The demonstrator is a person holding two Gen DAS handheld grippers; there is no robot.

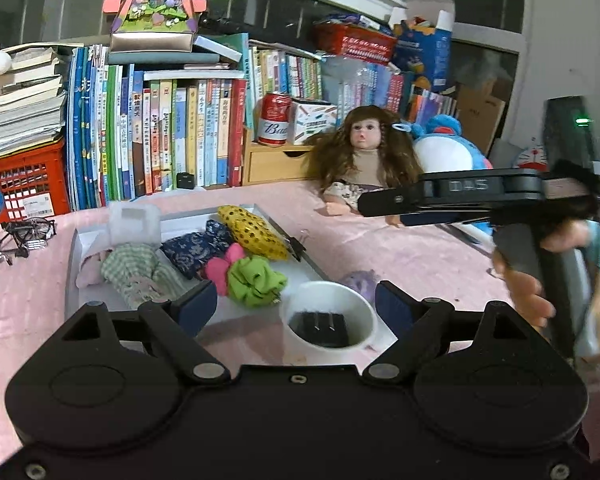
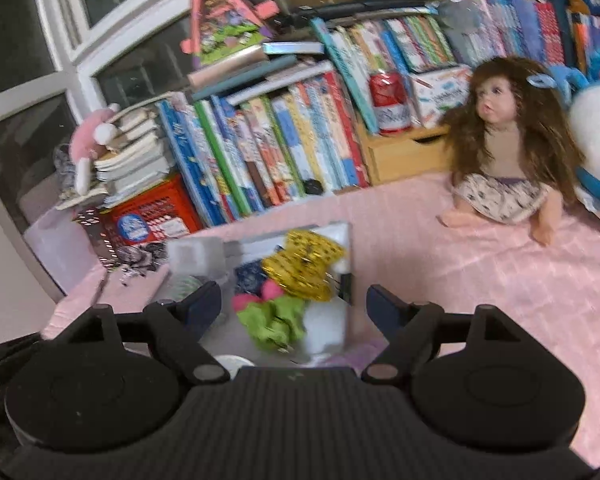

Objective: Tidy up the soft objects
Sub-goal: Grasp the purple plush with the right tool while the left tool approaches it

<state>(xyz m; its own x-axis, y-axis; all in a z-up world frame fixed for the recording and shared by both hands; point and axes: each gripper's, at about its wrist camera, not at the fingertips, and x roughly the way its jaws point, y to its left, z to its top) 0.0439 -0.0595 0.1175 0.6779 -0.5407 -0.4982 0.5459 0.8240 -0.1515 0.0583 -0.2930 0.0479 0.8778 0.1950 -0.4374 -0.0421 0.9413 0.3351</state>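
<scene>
Where the left wrist view looks forward, left tool (image 1: 296, 304) spread wide and empty, low over the near edge of a white tray (image 1: 73, 256) on the pink-covered surface (image 1: 400, 248). Inside the tray, soft things bunched together: green scrunchie (image 1: 256, 282) nearest, pink scrunchie (image 1: 220, 270) touching it, navy floral pouch (image 1: 198, 250) behind, yellow sequined pouch (image 1: 254, 230) at the far right, green checked cloth (image 1: 134, 274) to the left. Between the fingertips, white cup (image 1: 328, 330) with a dark charger block inside, partly blocking the tray's near corner. Just beyond the cup, purple scrunchie (image 1: 360, 280) outside the tray on the surface. At right, the right tool seen side-on in a hand (image 1: 528, 292), crossing in front of a long-haired doll (image 1: 364, 156) and a blue plush toy (image 1: 448, 148). Behind everything, a row of books (image 1: 180, 136), a red can (image 1: 275, 120), a red crate (image 1: 24, 184); glasses (image 1: 24, 232) left of the tray. From the right wrist view, blurred, right tool (image 2: 294, 306) likewise wide and gripping nothing, aimed at the same tray (image 2: 350, 256): green scrunchie (image 2: 274, 320) between the fingertips, yellow sequined pouch (image 2: 304, 266) just behind it, navy floral pouch (image 2: 248, 276) partly hidden. Doll (image 2: 508, 148) seated well apart at right, books (image 2: 260, 148) behind.
</scene>
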